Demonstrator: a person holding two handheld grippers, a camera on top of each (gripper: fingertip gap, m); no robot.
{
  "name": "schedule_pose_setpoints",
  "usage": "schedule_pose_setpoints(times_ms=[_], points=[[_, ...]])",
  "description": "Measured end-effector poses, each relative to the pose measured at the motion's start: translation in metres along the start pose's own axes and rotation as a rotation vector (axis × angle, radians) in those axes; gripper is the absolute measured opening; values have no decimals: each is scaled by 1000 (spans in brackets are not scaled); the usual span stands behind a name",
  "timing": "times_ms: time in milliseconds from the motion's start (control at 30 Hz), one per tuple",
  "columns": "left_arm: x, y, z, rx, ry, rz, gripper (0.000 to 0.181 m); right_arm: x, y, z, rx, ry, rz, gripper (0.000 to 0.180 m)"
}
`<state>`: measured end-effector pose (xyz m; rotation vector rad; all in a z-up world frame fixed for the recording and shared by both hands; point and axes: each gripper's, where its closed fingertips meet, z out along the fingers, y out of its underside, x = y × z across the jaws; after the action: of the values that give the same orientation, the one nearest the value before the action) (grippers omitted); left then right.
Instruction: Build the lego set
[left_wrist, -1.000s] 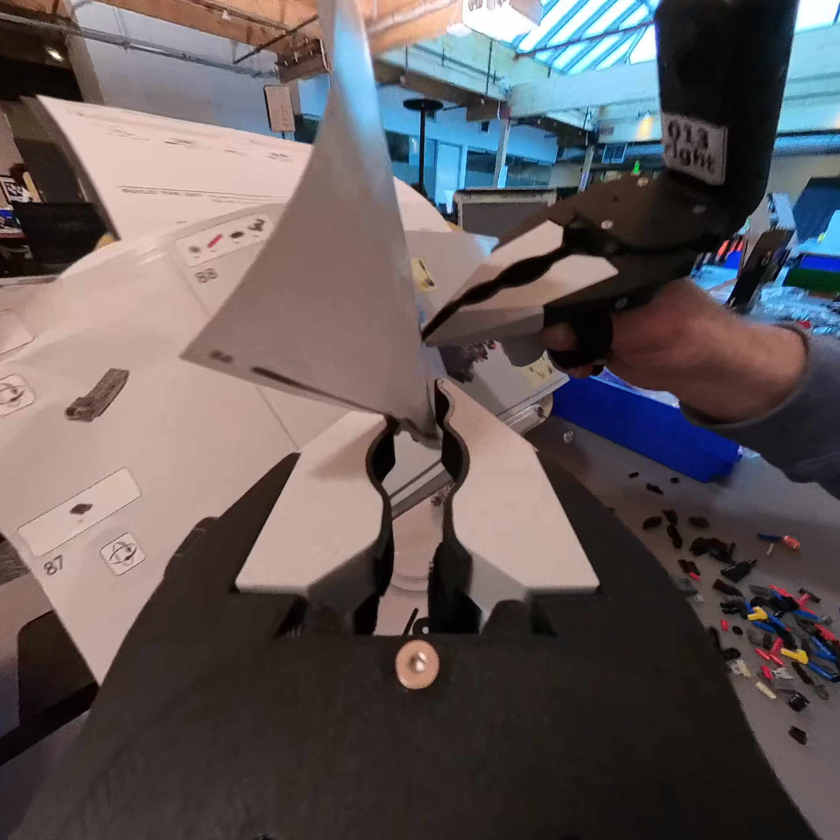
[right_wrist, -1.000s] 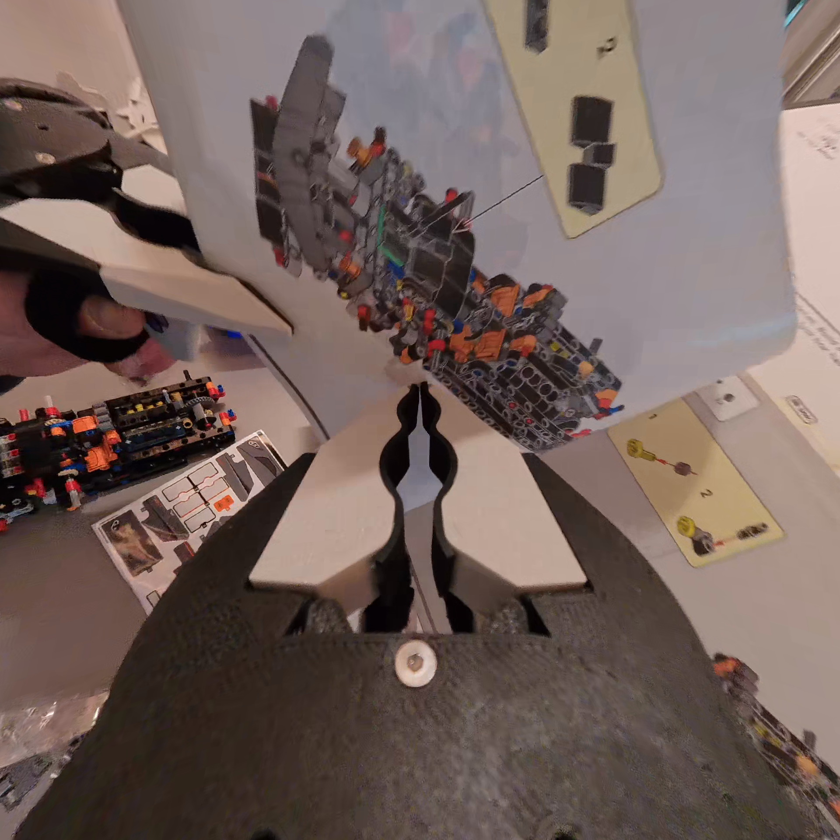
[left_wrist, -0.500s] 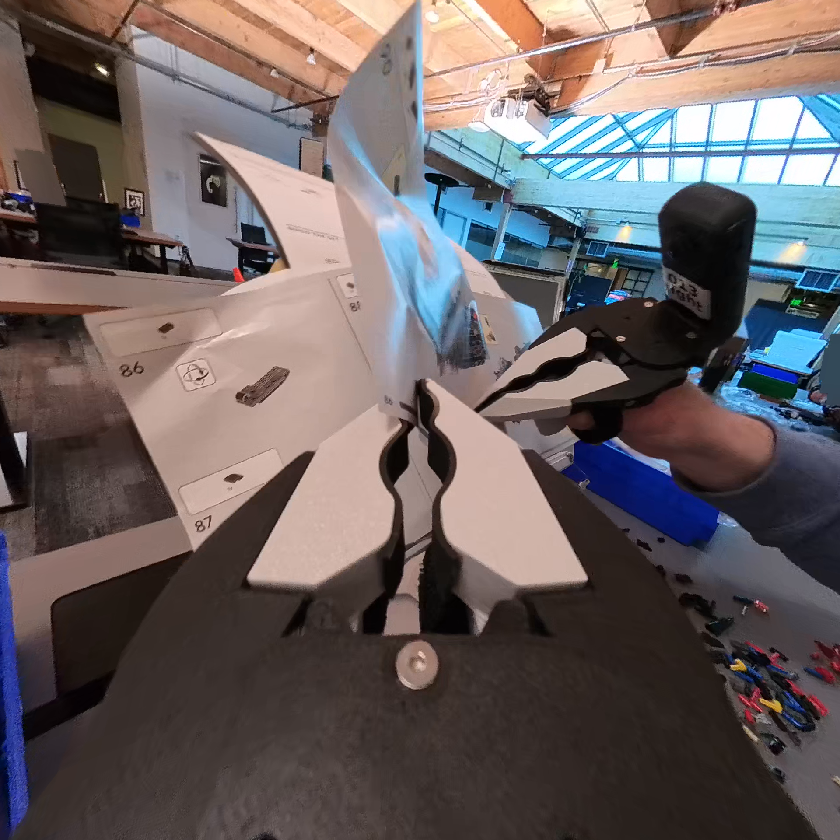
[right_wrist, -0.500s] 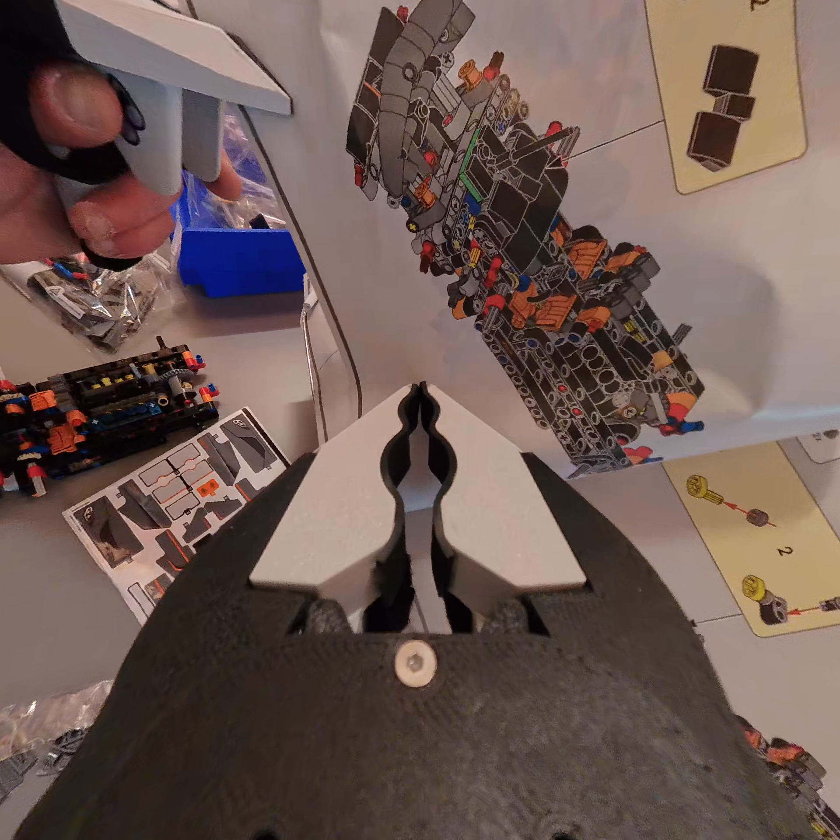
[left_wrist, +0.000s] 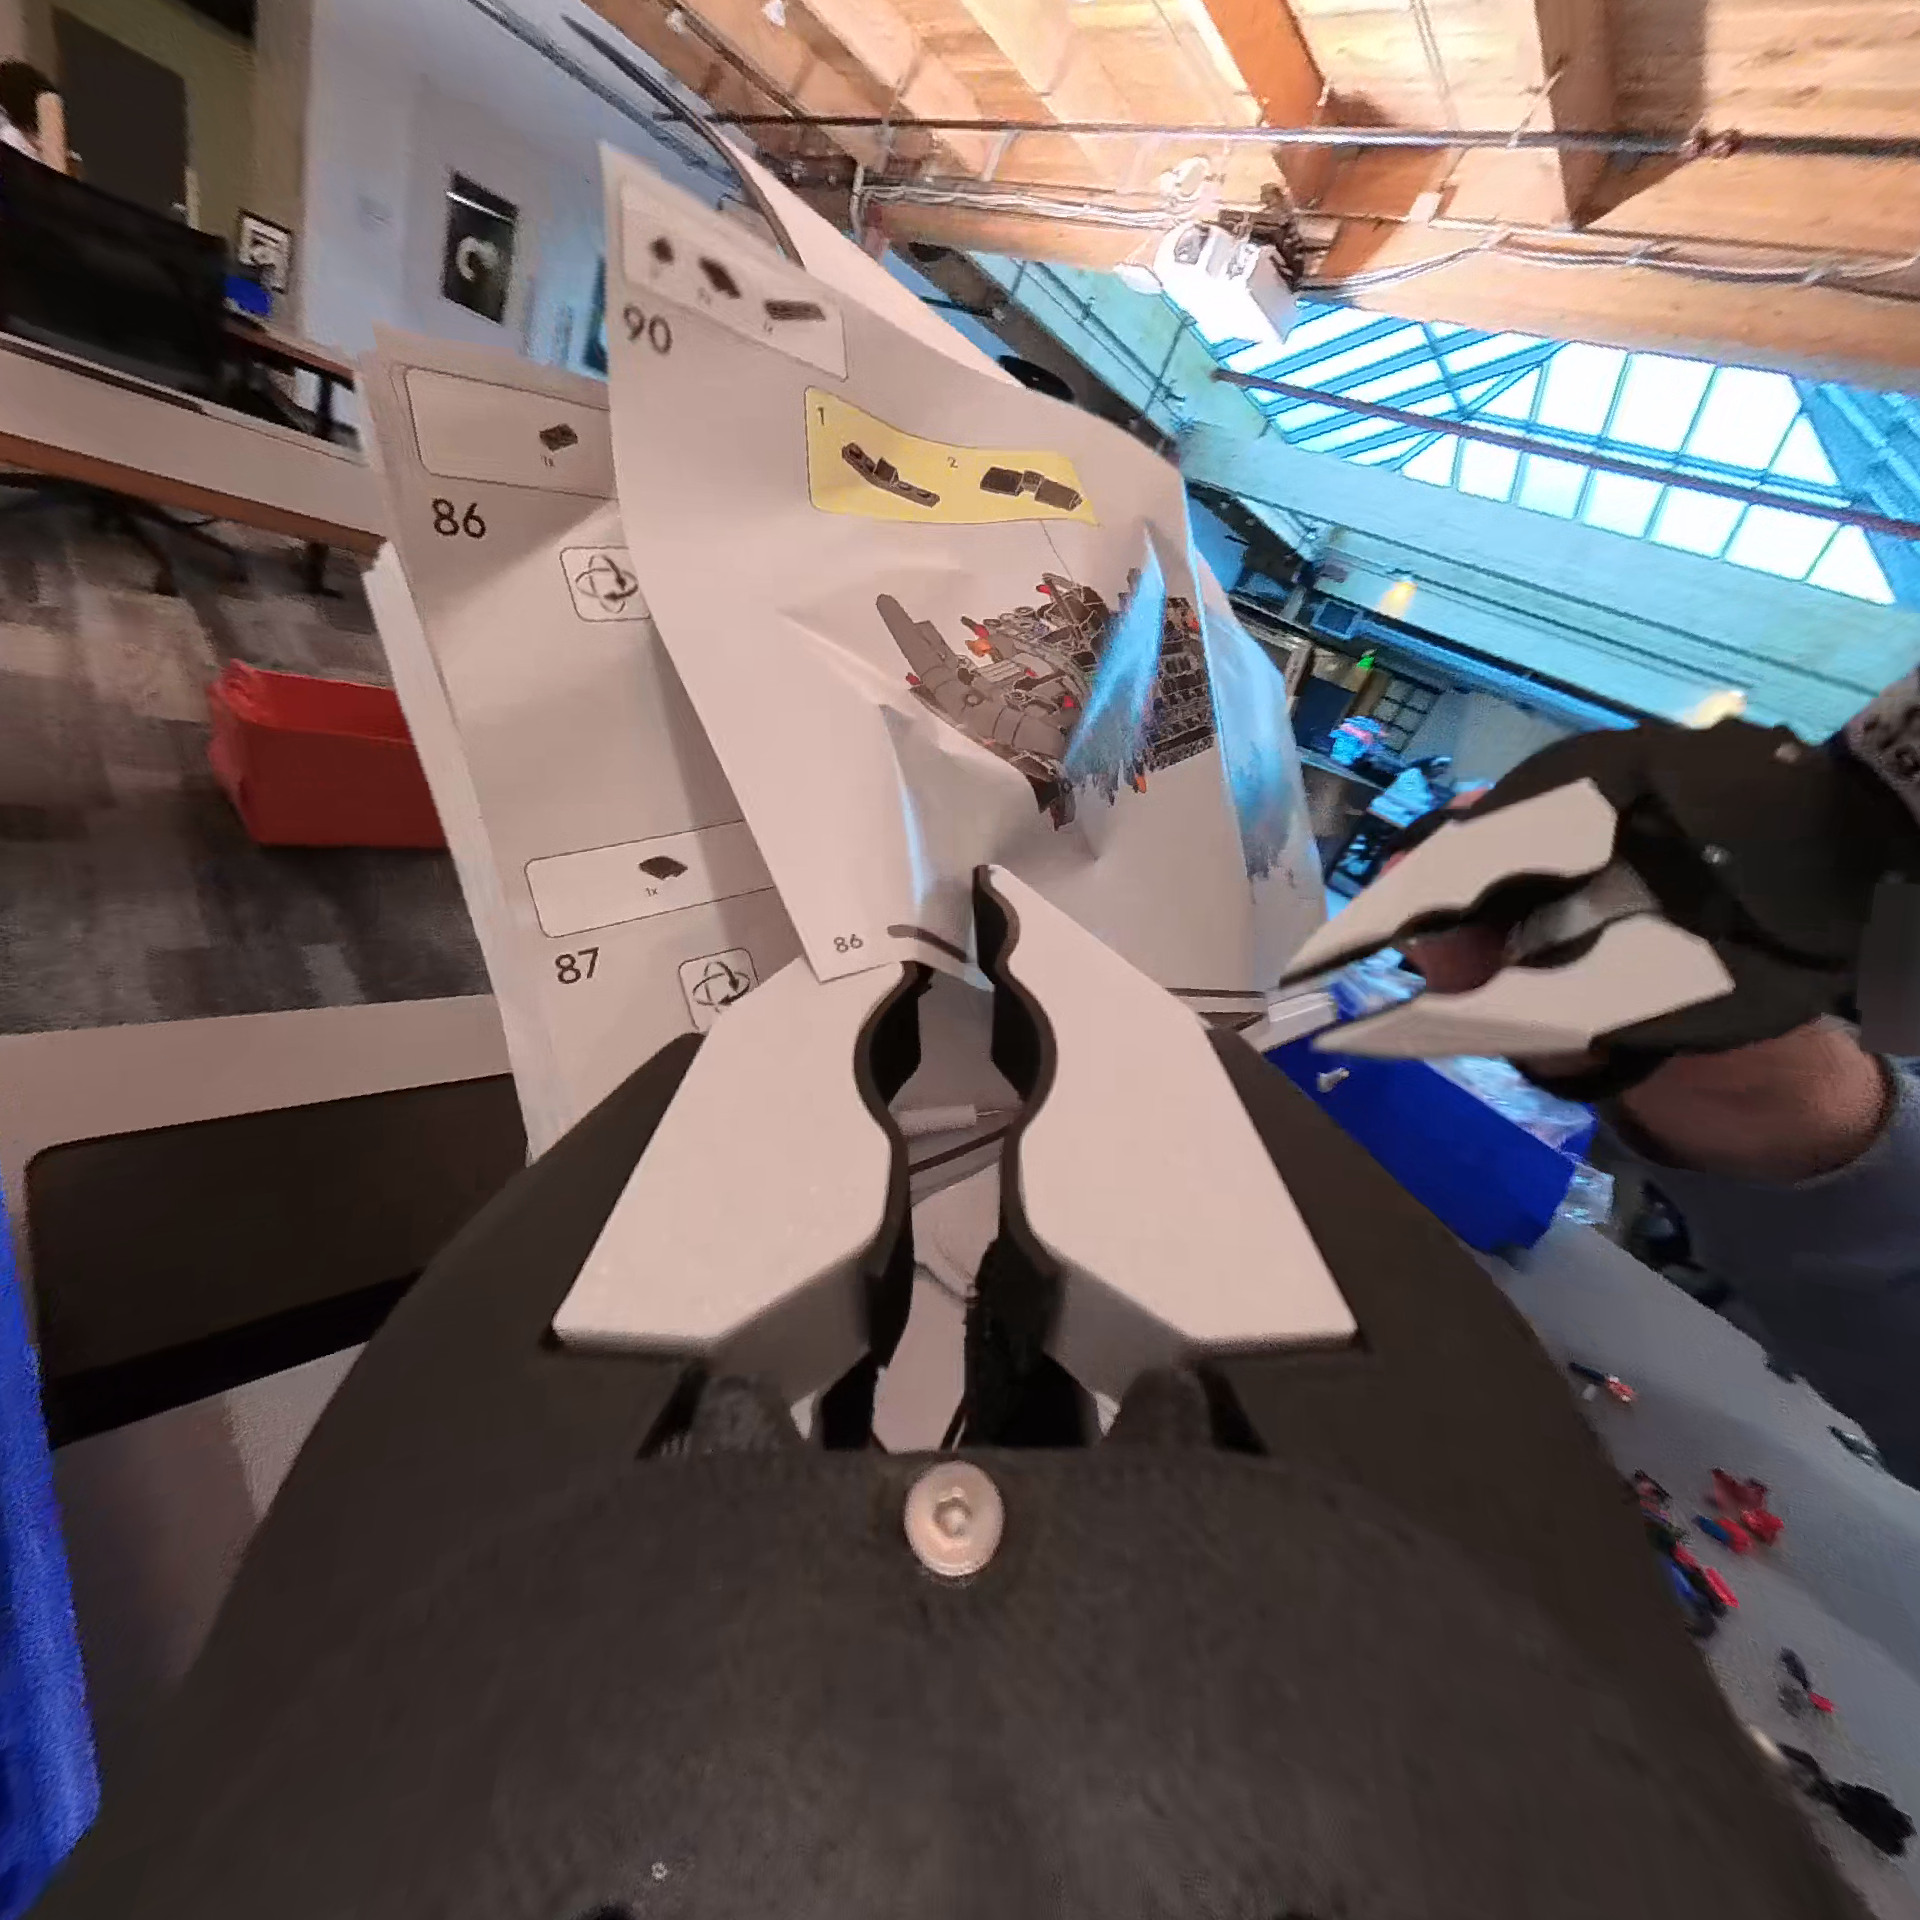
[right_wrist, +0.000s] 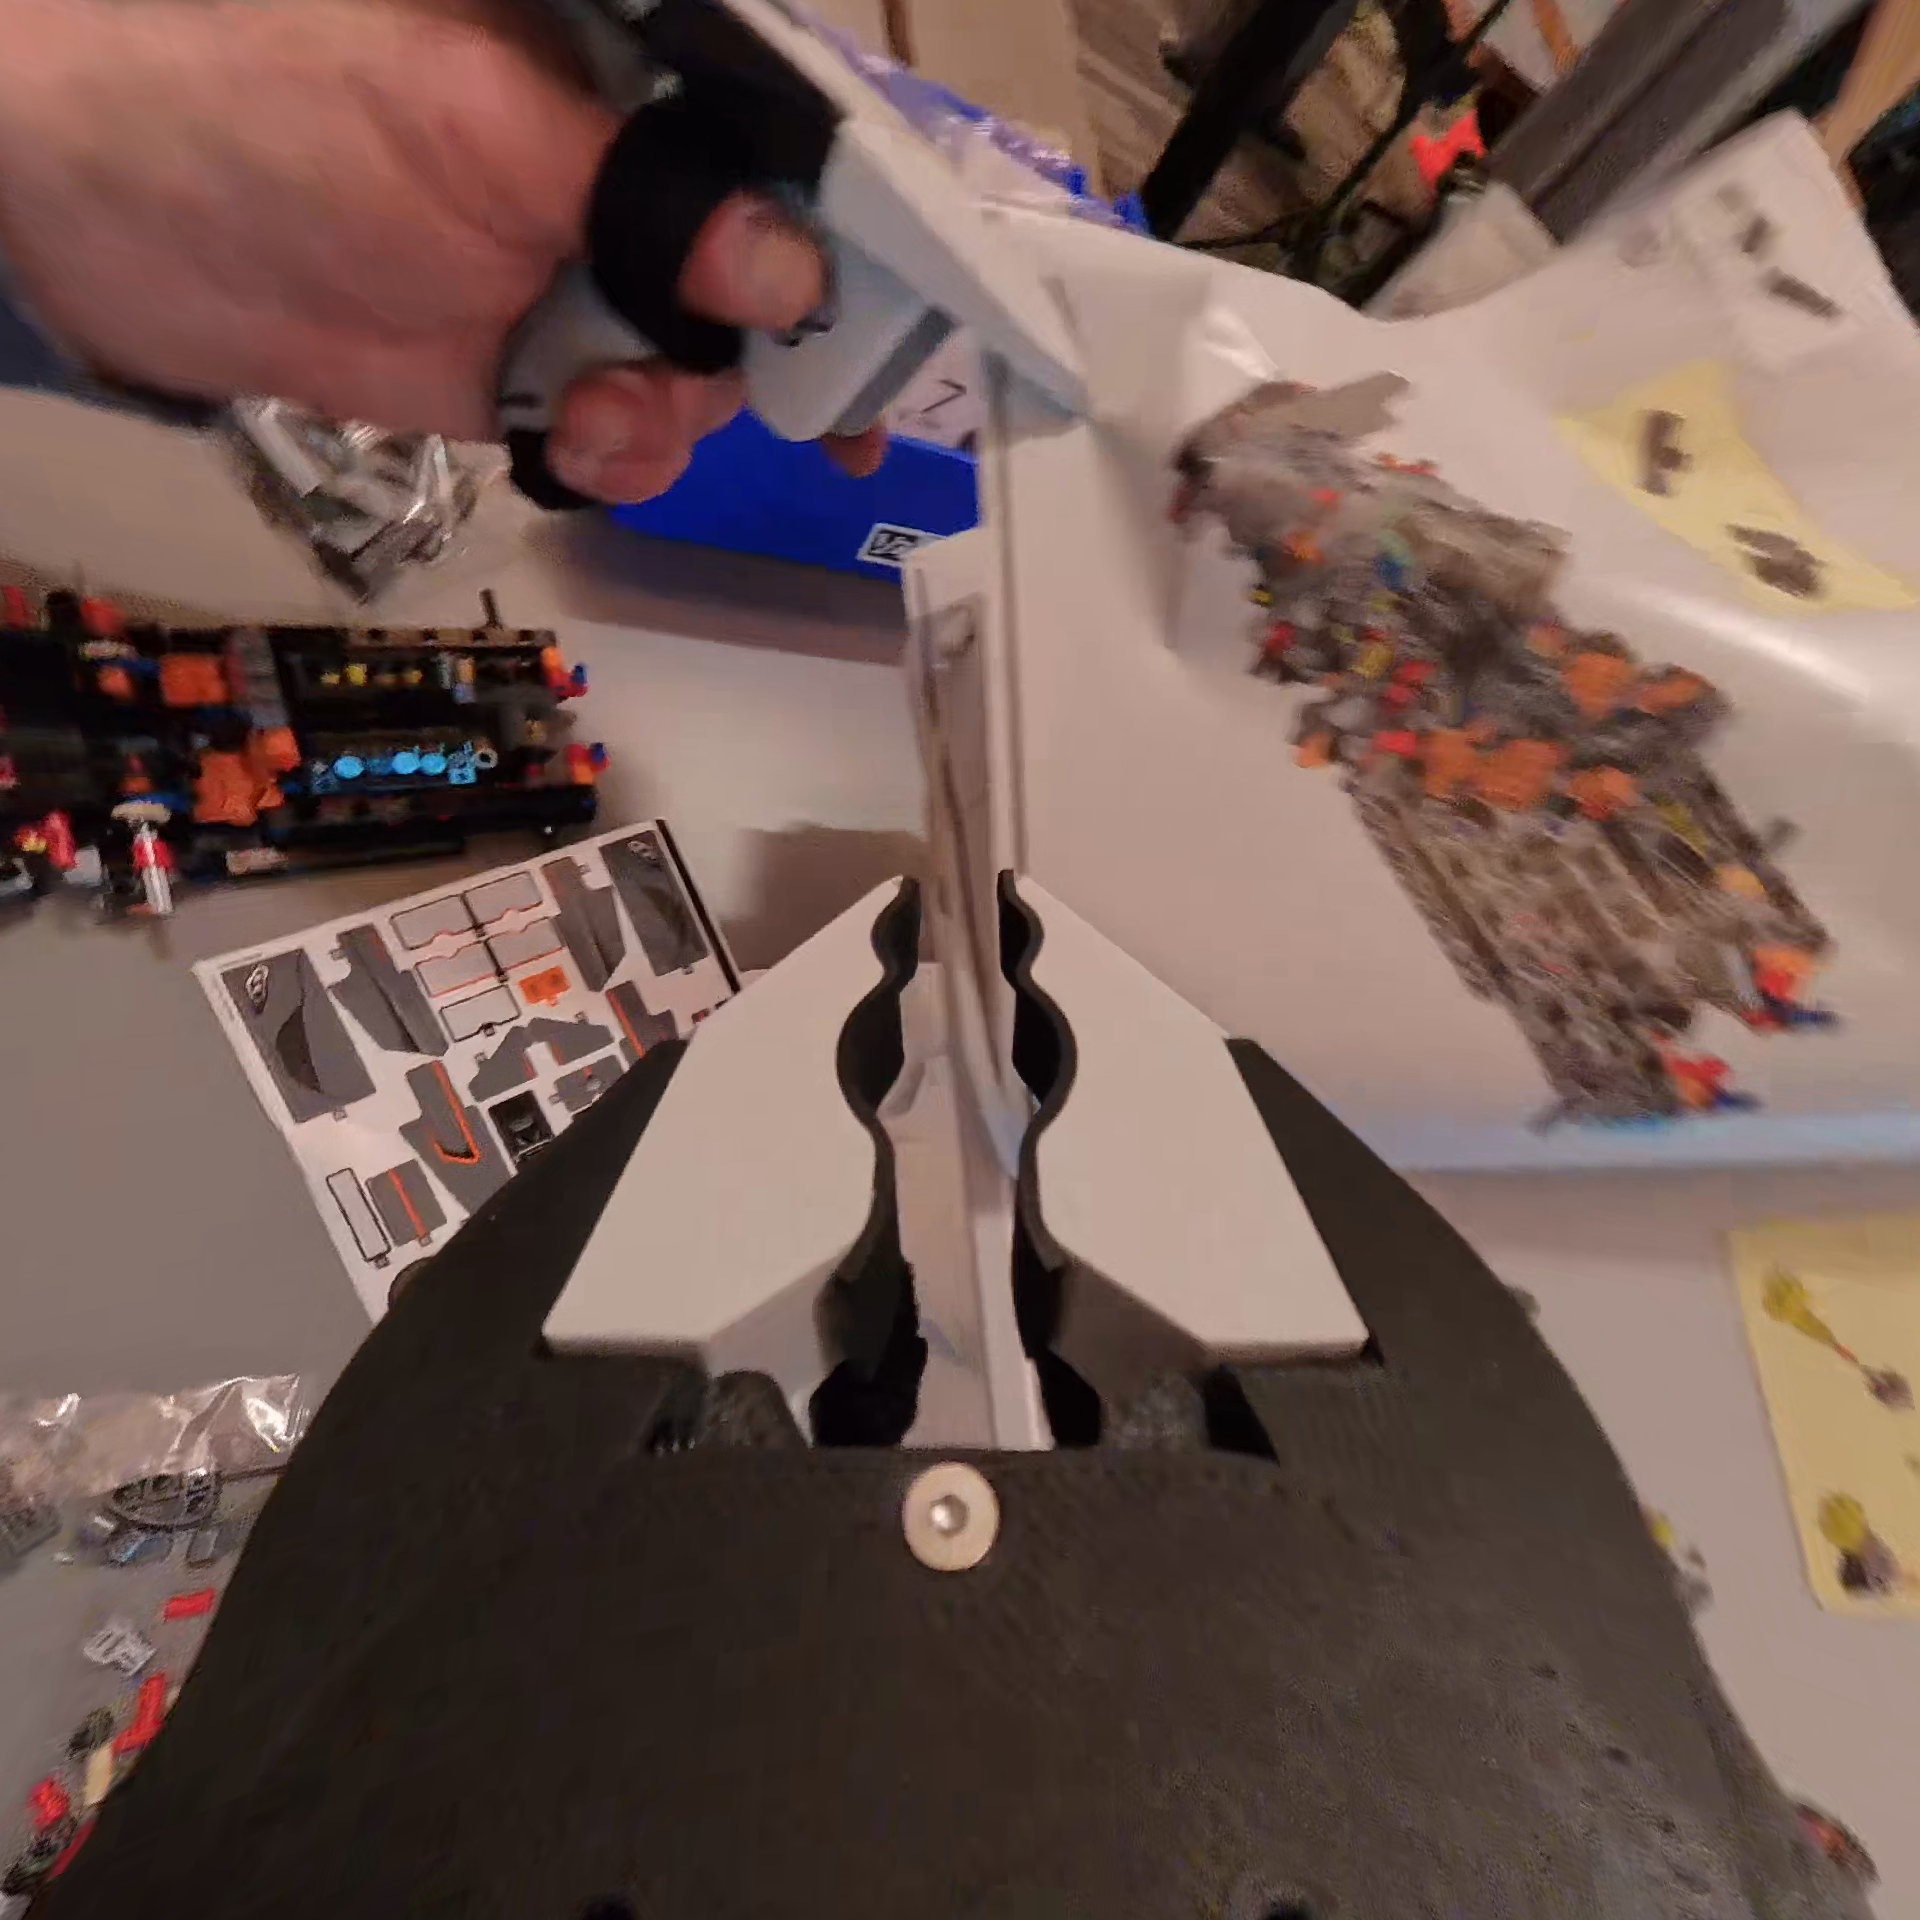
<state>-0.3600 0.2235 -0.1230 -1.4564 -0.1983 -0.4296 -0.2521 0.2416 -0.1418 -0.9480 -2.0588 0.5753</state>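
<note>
The Lego instruction booklet stands open, with one page (left_wrist: 935, 582) lifted upright. My left gripper (left_wrist: 951, 925) has its jaws nearly closed on that page's lower edge. The same page (right_wrist: 1455, 727) shows a picture of the car in the right wrist view, blurred. My right gripper (right_wrist: 954, 894) is slightly open and a page edge runs between its fingers without being pinched. It also shows in the left wrist view (left_wrist: 1299, 1003) to the right of the page. The partly built black and orange car (right_wrist: 291, 727) lies on the table at the left.
A sticker sheet (right_wrist: 468, 997) lies beside the car. A blue bin (right_wrist: 790, 499) stands behind the booklet. Bags of parts (right_wrist: 353, 488) and loose pieces (left_wrist: 1714, 1527) are scattered on the grey table. A red bin (left_wrist: 312, 758) sits on the floor beyond. About 12 centimeters separates my left fingertips from my right.
The right gripper's jaws have parted and let go of the page. The left gripper has swung the page up and over, so its printed side now faces the left camera.
</note>
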Motion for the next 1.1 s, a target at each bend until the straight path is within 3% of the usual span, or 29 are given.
schedule_pose_setpoints(times_ms=[233,433,533,633,800,1100], points=[[-5,7,-5,-3,32,-50,2,-22,-10,46,-54,121,-172,15],[-12,14,-3,42,54,-116,2,-8,-15,75,-140,279,-278,16],[-18,19,-1,41,57,-129,2,-7,-6,89,-196,271,-281,16],[-22,23,0,50,62,-156,0,-5,-6,89,-208,283,-308,0],[-27,34,1,29,56,-157,0,-7,-6,88,-248,293,-364,0],[-35,39,6,31,46,-172,0,-13,-13,80,-171,282,-360,0]])
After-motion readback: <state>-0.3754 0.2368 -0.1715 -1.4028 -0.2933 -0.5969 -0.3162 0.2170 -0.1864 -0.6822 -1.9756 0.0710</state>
